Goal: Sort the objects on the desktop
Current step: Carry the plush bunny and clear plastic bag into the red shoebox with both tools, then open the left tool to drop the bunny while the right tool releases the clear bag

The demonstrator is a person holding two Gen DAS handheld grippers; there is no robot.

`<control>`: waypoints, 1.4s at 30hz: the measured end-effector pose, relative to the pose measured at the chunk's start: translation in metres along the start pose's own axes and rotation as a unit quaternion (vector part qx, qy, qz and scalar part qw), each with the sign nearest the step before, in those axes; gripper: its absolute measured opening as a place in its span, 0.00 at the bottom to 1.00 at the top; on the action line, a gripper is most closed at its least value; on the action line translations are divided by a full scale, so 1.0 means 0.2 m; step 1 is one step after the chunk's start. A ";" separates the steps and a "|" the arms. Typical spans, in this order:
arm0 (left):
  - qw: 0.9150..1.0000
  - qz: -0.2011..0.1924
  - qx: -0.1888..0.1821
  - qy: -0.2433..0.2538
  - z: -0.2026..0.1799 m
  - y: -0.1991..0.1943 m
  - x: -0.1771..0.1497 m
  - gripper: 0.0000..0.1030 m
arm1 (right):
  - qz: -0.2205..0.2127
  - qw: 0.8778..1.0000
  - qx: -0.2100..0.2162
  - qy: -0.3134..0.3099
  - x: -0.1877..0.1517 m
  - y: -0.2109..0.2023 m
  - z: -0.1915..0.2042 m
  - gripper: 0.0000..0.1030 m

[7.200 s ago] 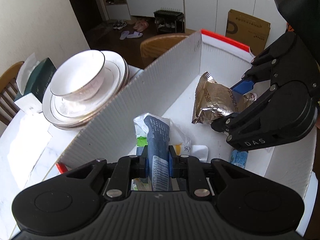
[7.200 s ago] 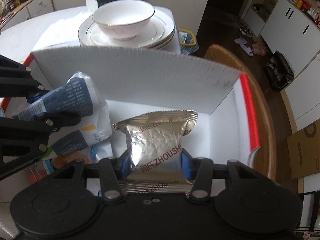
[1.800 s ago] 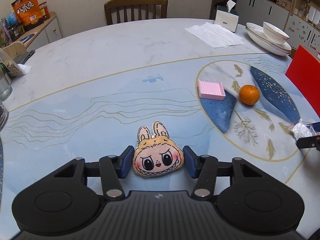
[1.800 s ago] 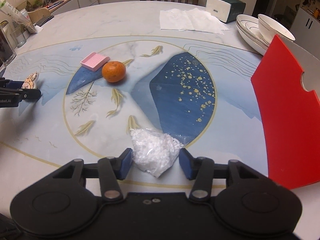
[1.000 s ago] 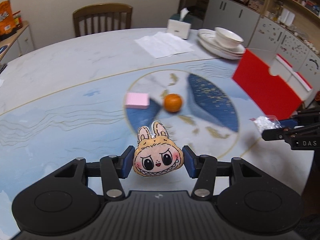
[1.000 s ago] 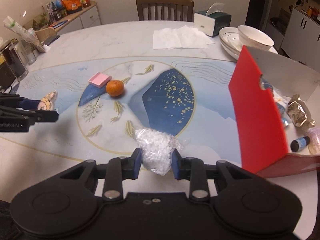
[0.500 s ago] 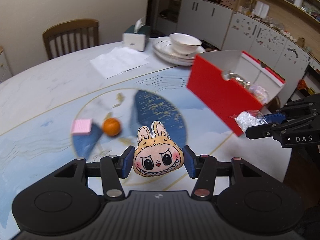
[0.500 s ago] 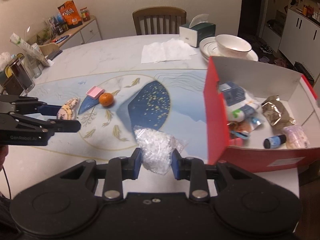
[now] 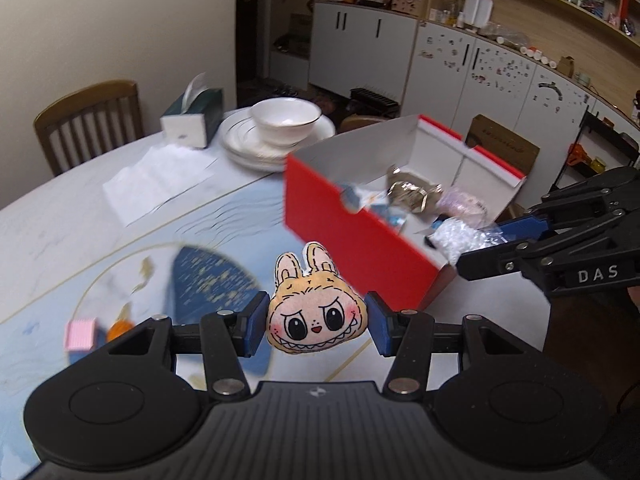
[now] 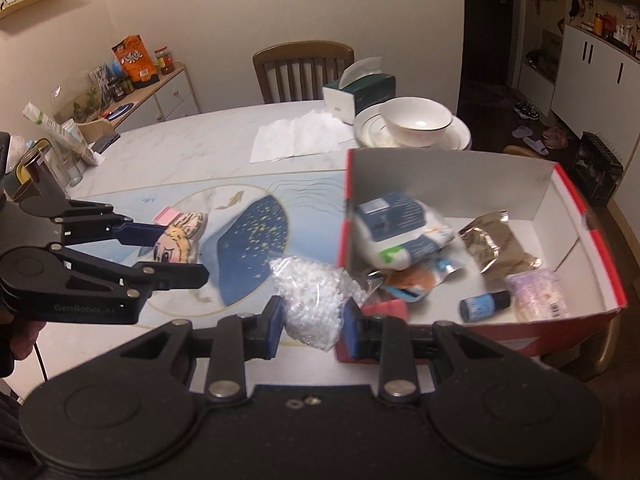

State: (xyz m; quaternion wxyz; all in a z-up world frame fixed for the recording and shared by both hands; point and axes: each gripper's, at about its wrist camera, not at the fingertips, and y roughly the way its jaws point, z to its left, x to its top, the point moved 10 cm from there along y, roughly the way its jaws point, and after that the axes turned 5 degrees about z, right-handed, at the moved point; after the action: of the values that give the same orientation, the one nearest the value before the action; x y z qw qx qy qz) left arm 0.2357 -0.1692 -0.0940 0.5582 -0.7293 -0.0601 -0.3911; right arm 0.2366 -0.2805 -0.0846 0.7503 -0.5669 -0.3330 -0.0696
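- Left gripper (image 9: 316,326): closed on the plush monster face (image 9: 316,318), gripped at its cheeks only, clear of the table (image 9: 60,232). The toy could be twisted out by its soft filling.
- Ahead and right of it, the red box (image 9: 360,236) is not yet reached; an early release would leave the toy on the table.
- Right gripper (image 10: 314,322): closed on the clear bag of white beads (image 10: 310,294), just beside the box's near corner. The slack film could be snagged on the wall there.
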 end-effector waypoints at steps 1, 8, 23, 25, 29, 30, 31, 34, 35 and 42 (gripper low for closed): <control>1.000 -0.001 -0.001 0.003 -0.03 0.01 0.02 0.49 | -0.002 1.000 0.000 0.000 0.00 -0.01 -0.03 0.29; 1.000 -0.006 -0.005 0.021 -0.20 0.10 0.16 0.49 | -0.008 1.000 -0.005 0.005 0.01 -0.05 -0.22 0.29; 0.997 0.017 -0.021 0.073 -0.49 0.45 0.42 0.49 | -0.004 0.999 -0.034 0.008 0.07 -0.02 -0.58 0.29; 0.997 0.026 -0.022 0.075 -0.50 0.51 0.44 0.49 | -0.001 0.999 -0.038 0.011 0.08 0.00 -0.63 0.29; 0.995 0.040 -0.018 0.085 -0.52 0.60 0.49 0.49 | 0.007 0.999 -0.043 0.015 0.09 0.04 -0.71 0.29; 0.995 0.043 -0.017 0.089 -0.52 0.62 0.49 0.49 | 0.010 0.999 -0.047 0.014 0.09 0.05 -0.73 0.29; 0.995 0.047 -0.016 0.092 -0.52 0.64 0.50 0.49 | 0.014 0.999 -0.048 0.014 0.09 0.07 -0.75 0.29; 0.993 0.058 -0.010 0.102 -0.52 0.71 0.52 0.49 | 0.026 0.998 -0.055 0.009 0.08 0.13 -0.79 0.29; 0.993 0.062 -0.009 0.104 -0.52 0.73 0.53 0.49 | 0.032 0.998 -0.057 0.008 0.08 0.15 -0.81 0.29; 0.989 0.097 -0.001 0.116 -0.48 0.88 0.52 0.49 | 0.070 0.995 -0.067 -0.010 0.06 0.31 -0.86 0.29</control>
State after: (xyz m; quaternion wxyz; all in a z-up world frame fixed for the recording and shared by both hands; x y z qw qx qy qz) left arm 0.3506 -0.3531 -0.1550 0.5959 -0.6819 0.0761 -0.4172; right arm 0.3483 -0.4102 -0.1502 0.7102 -0.6385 -0.2947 -0.0334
